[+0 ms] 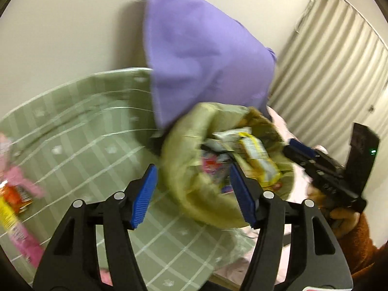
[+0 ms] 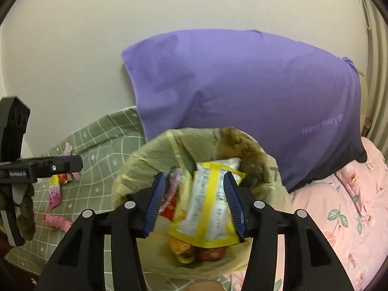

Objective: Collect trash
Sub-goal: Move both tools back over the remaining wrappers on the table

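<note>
Gaping beneath both wide, empty claws, the crinkled olive trash bag holds a yellow-and-white wrapper.

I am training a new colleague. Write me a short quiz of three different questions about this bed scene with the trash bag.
1. True or false: the yellow wrapper lies inside the yellowish trash bag.
2. What leans on the wall behind the bag? A) purple pillow B) grey blanket C) cardboard box
3. Fill in: pink wrappers lie loose on the ____ checked sheet.

Key: 1 true; 2 A, the purple pillow; 3 green.
</note>
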A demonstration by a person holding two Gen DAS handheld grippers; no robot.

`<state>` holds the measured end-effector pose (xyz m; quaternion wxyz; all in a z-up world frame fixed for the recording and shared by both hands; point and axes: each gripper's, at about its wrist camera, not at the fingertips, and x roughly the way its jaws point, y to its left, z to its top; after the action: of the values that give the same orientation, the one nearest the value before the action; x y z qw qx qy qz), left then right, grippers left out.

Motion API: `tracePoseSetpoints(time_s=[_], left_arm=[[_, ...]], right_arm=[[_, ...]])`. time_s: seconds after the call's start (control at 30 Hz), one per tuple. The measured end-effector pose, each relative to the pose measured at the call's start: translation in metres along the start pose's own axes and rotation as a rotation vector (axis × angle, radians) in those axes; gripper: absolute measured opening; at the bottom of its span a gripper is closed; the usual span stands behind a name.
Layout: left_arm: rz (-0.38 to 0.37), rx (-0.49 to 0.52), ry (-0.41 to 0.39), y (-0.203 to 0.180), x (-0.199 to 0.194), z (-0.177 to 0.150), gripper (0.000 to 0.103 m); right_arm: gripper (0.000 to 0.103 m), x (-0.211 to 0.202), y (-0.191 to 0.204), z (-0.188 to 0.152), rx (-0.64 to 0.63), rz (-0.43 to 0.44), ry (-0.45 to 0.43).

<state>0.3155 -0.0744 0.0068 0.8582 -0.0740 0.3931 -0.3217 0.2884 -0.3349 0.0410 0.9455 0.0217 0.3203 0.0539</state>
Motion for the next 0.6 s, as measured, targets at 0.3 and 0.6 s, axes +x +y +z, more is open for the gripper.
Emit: tracePoseSetpoints(time_s=[0.3,0.6], left_arm=[[0.223,-0.115,-0.118,0.071,-0.069,-0.040,0.059],[0.389,-0.281,-0.176,0.146,-0.134,-0.093,0.059]], right_arm=[[0.047,-0.001,0.064,-0.001,-0.062,0.111,-0.008],[0.054,0.020,0.130,-0.010,-0.110,0.260,0.041]])
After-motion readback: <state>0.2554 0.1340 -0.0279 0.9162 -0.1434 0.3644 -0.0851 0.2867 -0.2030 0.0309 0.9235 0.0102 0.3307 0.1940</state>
